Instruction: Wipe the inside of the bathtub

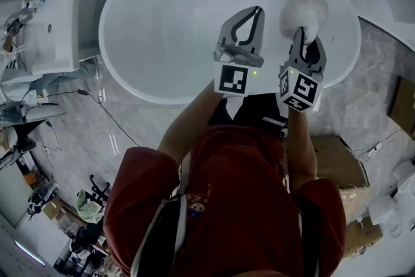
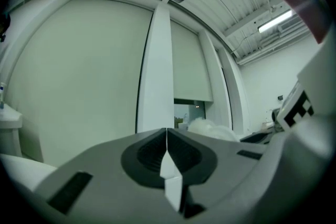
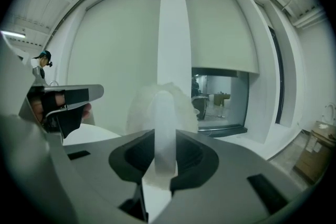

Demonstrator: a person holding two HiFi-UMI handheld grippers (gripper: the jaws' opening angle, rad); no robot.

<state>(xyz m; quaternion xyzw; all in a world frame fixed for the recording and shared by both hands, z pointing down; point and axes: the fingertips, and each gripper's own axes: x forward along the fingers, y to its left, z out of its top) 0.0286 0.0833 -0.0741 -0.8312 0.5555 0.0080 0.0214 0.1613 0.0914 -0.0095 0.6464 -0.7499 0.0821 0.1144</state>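
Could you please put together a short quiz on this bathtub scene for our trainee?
1. True or false: the left gripper is empty, with its jaws together.
2. What is the right gripper shut on? A: a spray bottle. B: the handle of a white fluffy duster. C: a folded towel.
3. Fill in: in the head view, both grippers show over the white ____.

Key: 1 true. 2 B. 3 bathtub.
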